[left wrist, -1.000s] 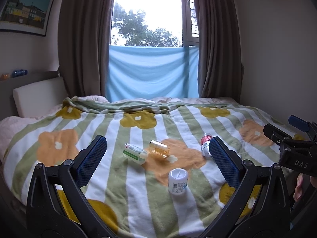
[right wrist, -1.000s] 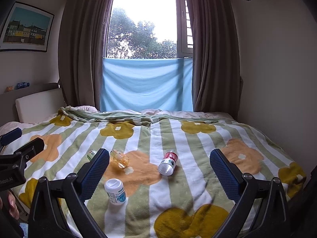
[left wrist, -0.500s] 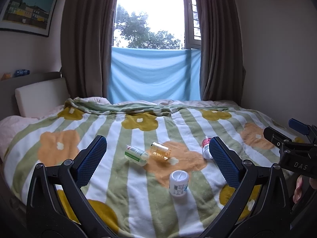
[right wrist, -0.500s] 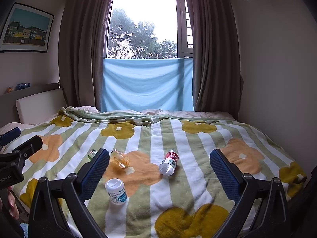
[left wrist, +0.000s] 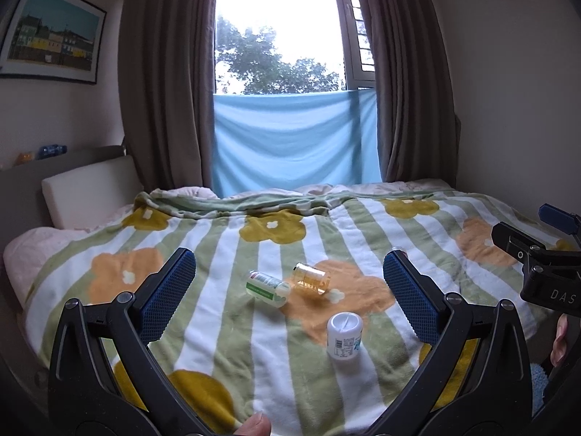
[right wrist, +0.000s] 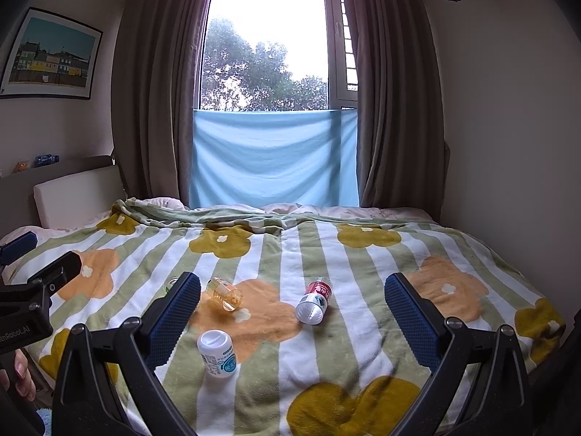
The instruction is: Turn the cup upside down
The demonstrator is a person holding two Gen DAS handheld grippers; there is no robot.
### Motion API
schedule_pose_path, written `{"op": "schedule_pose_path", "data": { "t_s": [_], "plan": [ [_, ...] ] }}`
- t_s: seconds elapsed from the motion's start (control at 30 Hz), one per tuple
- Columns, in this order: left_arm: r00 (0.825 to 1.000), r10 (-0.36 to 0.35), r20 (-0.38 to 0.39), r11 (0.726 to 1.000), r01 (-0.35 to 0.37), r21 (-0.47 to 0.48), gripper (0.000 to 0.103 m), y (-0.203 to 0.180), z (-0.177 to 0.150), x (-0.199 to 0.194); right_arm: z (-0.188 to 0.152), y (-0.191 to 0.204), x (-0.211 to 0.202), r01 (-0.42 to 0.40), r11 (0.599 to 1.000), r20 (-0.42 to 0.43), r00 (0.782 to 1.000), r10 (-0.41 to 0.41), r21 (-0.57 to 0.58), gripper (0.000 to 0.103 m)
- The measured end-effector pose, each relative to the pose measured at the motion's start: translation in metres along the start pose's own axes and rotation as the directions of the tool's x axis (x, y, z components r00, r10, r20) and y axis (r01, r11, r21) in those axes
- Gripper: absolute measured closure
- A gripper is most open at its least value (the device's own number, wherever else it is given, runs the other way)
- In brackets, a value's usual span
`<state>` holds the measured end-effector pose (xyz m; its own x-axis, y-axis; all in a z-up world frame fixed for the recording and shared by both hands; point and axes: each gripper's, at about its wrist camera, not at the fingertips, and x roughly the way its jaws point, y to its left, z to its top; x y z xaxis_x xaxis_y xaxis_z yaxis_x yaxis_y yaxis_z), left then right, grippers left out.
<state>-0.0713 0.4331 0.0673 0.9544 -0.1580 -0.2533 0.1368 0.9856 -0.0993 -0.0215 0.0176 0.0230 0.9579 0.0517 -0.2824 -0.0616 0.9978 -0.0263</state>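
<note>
Grippers hovering with jaws apart, nothing held, over 4 containers on the blanket (right wrist: 363, 348).
Amber cup (left wrist: 311, 279) is lying on its side, between and ahead of left gripper's (left wrist: 289, 290) jaws; right gripper (right wrist: 292, 303) is sitting farther off.

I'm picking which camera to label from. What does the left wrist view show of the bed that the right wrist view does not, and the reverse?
Only the left wrist view shows the whole green-labelled white bottle lying on its side; in the right view a finger of the right hand-held gripper hides nearly all of it.

Only the right wrist view shows the whole red-labelled clear plastic bottle lying on its side; the left hand-held gripper covers most of it.

Both show the amber transparent cup lying on its side, the standing white blue-printed container and the flower-patterned striped blanket. Both grippers are open.
</note>
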Motion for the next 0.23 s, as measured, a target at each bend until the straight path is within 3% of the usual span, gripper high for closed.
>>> {"op": "schedule_pose_path", "data": {
  "t_s": [0.23],
  "plan": [
    [0.998, -0.055, 0.033, 0.997, 0.057, -0.050, 0.000, -0.0015, 0.0033, -0.0075, 0.0027, 0.0048, -0.0006, -0.008, 1.000, 0.000, 1.000, 0.008, -0.007, 0.002]
  ]
}}
